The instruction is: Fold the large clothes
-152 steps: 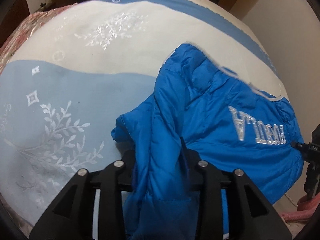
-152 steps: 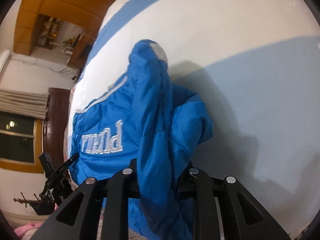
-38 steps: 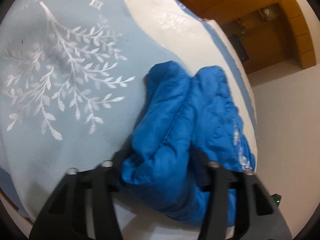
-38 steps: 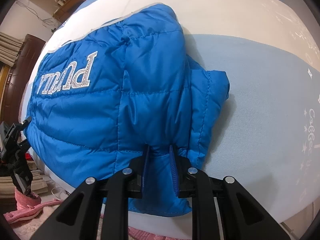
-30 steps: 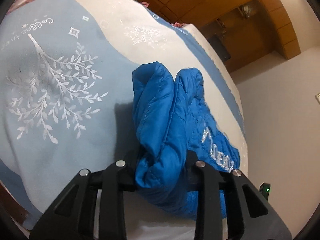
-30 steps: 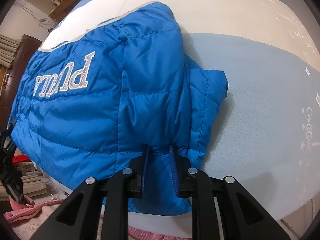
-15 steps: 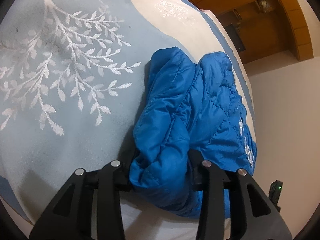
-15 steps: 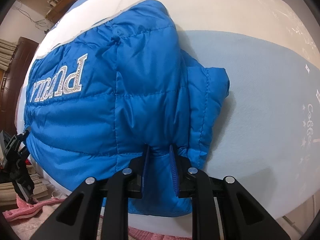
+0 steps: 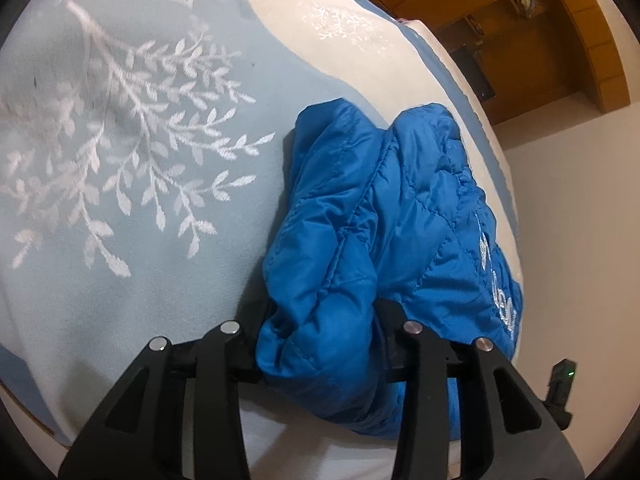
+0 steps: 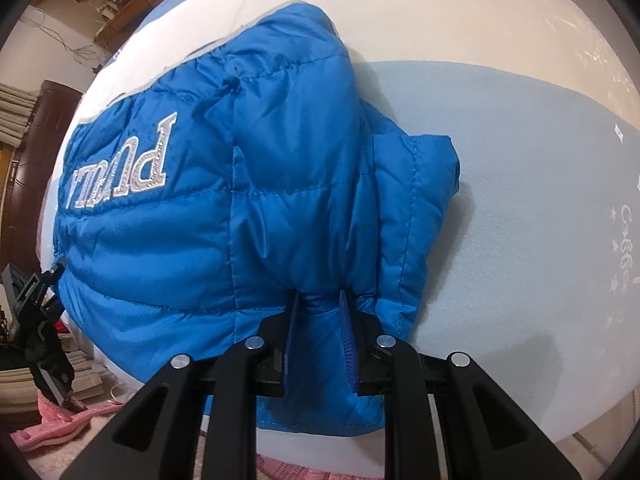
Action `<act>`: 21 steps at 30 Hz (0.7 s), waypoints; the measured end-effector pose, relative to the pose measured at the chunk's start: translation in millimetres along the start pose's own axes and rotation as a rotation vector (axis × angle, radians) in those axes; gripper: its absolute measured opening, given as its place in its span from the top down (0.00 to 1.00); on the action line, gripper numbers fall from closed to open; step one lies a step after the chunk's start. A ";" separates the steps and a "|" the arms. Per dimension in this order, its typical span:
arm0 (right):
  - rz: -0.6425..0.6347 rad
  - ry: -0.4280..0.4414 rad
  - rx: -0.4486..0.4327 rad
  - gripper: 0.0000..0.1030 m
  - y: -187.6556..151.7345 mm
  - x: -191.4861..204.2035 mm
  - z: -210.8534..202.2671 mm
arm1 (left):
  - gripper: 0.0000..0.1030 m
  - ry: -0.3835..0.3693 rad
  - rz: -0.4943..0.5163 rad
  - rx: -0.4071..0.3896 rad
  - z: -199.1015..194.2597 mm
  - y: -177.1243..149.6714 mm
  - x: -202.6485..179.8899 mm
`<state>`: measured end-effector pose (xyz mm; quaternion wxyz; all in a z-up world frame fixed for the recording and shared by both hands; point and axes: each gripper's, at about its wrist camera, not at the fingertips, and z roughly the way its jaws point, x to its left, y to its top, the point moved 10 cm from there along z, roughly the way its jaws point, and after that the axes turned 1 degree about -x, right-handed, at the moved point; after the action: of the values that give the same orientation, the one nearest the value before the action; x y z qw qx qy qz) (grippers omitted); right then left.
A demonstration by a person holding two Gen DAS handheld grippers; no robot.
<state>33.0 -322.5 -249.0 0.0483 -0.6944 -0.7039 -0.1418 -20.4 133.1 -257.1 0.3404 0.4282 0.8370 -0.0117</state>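
Note:
A bright blue quilted puffer jacket [image 10: 224,184] with silver lettering lies folded over on the bed, near its edge. In the left wrist view the jacket [image 9: 384,216] bulges in two thick folds. My left gripper [image 9: 320,320] is shut on a thick bunch of the jacket's padding, which hides its fingertips. My right gripper [image 10: 318,300] is shut on the jacket's lower edge, its blue pads [image 10: 347,320] pinching a narrow pleat of fabric.
The bed cover [image 9: 120,160] is pale blue and cream with white leaf embroidery, also in the right wrist view [image 10: 520,160]. Wooden cabinets [image 9: 540,32] stand beyond the bed. A black tripod [image 10: 36,320] and pink cloth [image 10: 52,428] sit on the floor at left.
Five seconds ago both grippers held the jacket lifted and hanging; now it lies folded on the bed. In the last second the left gripper swung slightly; both grips are unchanged.

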 end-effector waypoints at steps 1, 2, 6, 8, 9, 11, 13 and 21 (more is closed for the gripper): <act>0.008 0.007 -0.003 0.79 1.0 -1.0 -3.8 | 0.66 0.011 0.016 -0.006 -3.7 1.8 -4.5; 0.014 0.013 -0.007 0.79 2.4 -2.6 -8.5 | 0.67 0.020 0.029 -0.012 -7.1 3.4 -9.0; -0.007 0.009 -0.075 0.75 4.8 -7.2 -43.4 | 0.69 0.040 0.117 -0.067 -32.0 11.1 -43.5; -0.012 0.011 -0.107 0.73 4.8 -10.6 -63.3 | 0.69 0.045 0.168 -0.096 -45.4 13.0 -66.4; -0.015 0.010 -0.126 0.73 4.8 -13.7 -74.4 | 0.69 0.042 0.195 -0.112 -52.2 13.8 -80.9; -0.026 0.001 -0.149 0.71 2.6 -17.1 -90.2 | 0.70 0.031 0.252 -0.136 -63.3 13.8 -108.6; -0.035 0.000 -0.168 0.71 -1.0 -18.6 -103.0 | 0.71 0.004 0.313 -0.150 -72.5 9.5 -142.0; -0.057 0.014 -0.211 0.71 -4.0 -20.3 -136.0 | 0.71 -0.090 0.563 -0.124 -76.6 -39.3 -263.5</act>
<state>12.1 -378.4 -125.1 -0.0244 -0.6744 -0.7040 -0.2214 14.1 -54.7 -56.1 0.3923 0.6210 0.6686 0.1154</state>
